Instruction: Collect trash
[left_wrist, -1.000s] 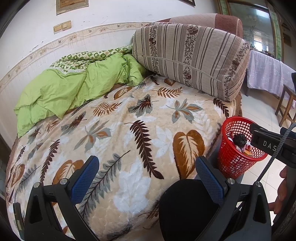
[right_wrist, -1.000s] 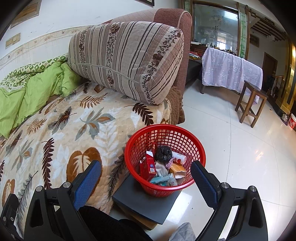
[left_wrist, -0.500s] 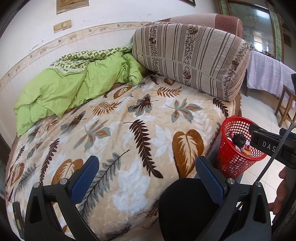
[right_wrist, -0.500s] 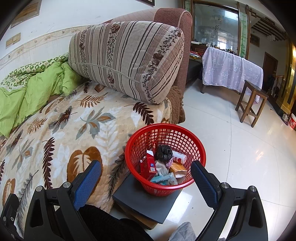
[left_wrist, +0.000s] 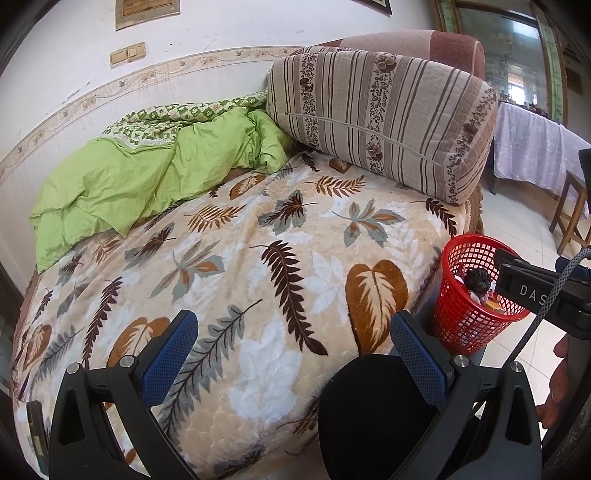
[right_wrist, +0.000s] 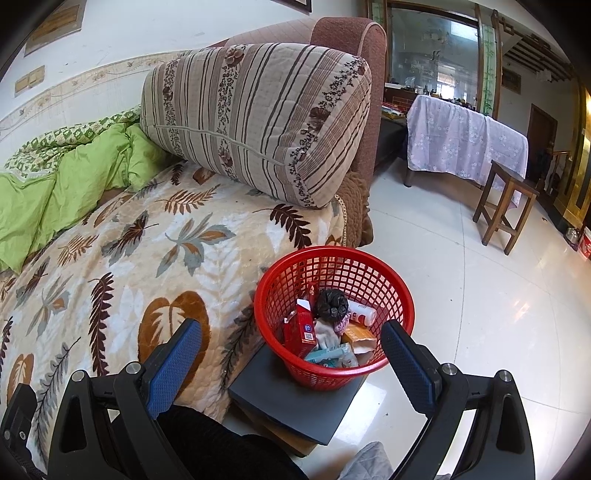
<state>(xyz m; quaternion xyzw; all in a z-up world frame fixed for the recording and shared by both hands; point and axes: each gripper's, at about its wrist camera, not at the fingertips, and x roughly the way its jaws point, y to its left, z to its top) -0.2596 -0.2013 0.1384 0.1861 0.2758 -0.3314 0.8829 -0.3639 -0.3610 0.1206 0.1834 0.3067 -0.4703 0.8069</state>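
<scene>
Almost nothing has shifted since the earlier frames. In the left wrist view, the left gripper (left_wrist: 291, 354) is held wide and empty over the leaf-patterned blanket (left_wrist: 229, 258), with the red basket (left_wrist: 471, 314) at the bed's right edge. In the right wrist view, the right gripper (right_wrist: 291, 356) is spread wide, nothing held, above the basket, where trash (right_wrist: 328, 328) is piled: a red carton, perhaps a dark bag.

Upright red basket (right_wrist: 334, 319) holding trash (right_wrist: 328, 325)
</scene>
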